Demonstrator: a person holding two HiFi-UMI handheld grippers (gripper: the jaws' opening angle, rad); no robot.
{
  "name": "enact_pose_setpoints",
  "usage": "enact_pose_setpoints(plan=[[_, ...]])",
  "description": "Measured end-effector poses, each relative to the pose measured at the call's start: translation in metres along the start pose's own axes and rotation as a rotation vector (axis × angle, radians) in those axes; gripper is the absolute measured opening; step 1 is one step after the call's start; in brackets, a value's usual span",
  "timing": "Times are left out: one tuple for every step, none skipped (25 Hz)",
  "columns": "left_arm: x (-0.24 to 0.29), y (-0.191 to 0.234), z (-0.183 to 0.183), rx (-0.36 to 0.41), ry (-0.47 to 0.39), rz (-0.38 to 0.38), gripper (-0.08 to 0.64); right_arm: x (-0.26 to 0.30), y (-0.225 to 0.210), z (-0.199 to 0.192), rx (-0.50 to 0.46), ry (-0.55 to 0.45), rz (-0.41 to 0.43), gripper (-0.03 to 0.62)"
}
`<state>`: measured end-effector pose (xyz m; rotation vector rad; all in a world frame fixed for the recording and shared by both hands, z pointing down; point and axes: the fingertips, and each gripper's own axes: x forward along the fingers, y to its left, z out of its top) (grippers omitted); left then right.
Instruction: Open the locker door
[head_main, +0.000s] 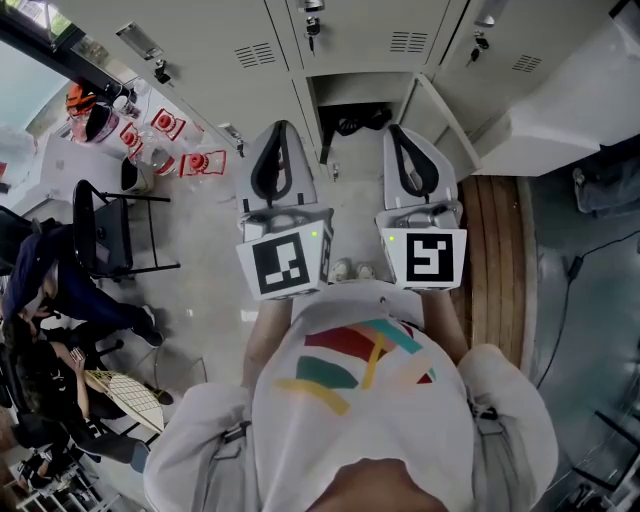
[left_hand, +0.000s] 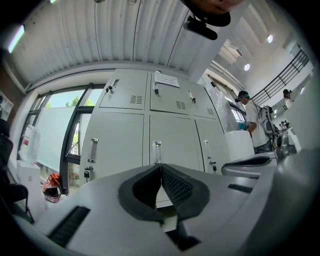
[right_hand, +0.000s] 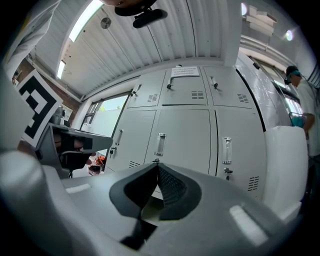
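A bank of pale grey lockers (head_main: 360, 40) stands in front of me. In the head view one low compartment (head_main: 355, 88) is open, with its door (head_main: 440, 125) swung out to the right and something dark (head_main: 362, 120) inside. My left gripper (head_main: 283, 130) and right gripper (head_main: 400, 135) are held side by side just short of the lockers, both shut and empty. In the left gripper view the shut left gripper (left_hand: 161, 167) points at a closed middle door with an upright handle (left_hand: 157, 151). The right gripper (right_hand: 157, 164) points at a similar handle (right_hand: 160, 144).
A person sits among black chairs (head_main: 110, 230) at the left, near red helmets (head_main: 85, 110) by a window. A slatted wooden bench (head_main: 495, 260) runs along the right beside a white cabinet (head_main: 560, 110). Another person (left_hand: 252, 127) stands to the right of the lockers.
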<state>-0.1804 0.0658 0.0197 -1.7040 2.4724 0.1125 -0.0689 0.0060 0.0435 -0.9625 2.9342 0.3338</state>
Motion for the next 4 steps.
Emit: enact_pose_setpoints(plan=[[-0.0002, 0.0005, -0.0008, -0.001, 0.002, 0.0, 0.015, 0.0, 0.0014, 0.0002, 0.001, -0.002, 0.002, 0.003], [-0.0007, 0.0009, -0.0018, -0.002, 0.005, 0.001, 0.015, -0.0002, 0.003, 0.0, 0.002, -0.002, 0.005, 0.003], [-0.0013, 0.0013, -0.0028, -0.004, 0.007, 0.001, 0.015, -0.0004, 0.0047, -0.0004, 0.002, -0.001, 0.009, 0.003], [-0.0019, 0.0017, -0.0038, -0.006, 0.01, 0.002, 0.015, -0.0007, 0.0065, -0.0011, 0.002, 0.001, 0.012, 0.003]])
